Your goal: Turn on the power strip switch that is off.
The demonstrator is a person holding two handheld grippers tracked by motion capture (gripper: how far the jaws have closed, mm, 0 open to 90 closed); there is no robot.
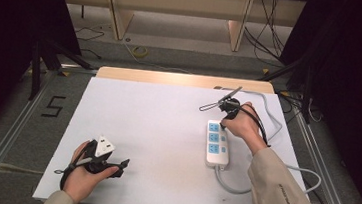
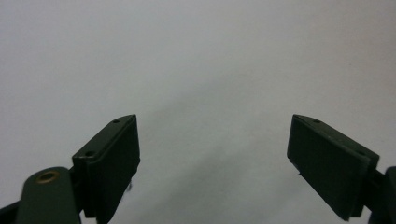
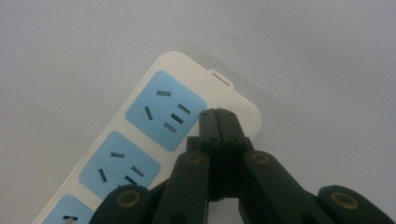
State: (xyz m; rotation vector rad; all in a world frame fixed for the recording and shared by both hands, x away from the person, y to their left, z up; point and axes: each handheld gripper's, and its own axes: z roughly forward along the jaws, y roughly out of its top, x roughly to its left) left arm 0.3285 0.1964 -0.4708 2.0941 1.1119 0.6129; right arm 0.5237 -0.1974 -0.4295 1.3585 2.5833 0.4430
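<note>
A smooth, matt white table (image 1: 156,130) carries a glossy cream plastic power strip (image 3: 233,100) with pale blue socket faces. The right gripper (image 3: 218,122) shows matt black jaws with brass-coloured rivets; the left gripper (image 2: 212,156) has flat, dull pads (image 2: 119,158).

Light: bright and even on the white table (image 1: 166,130), surroundings dark | Glare: pale band along the table's far edge | Shadows: soft, faint on the tabletop in the left gripper view | Focus: both gripper views soft, grainy; power strip (image 3: 140,140) slightly blurred
</note>
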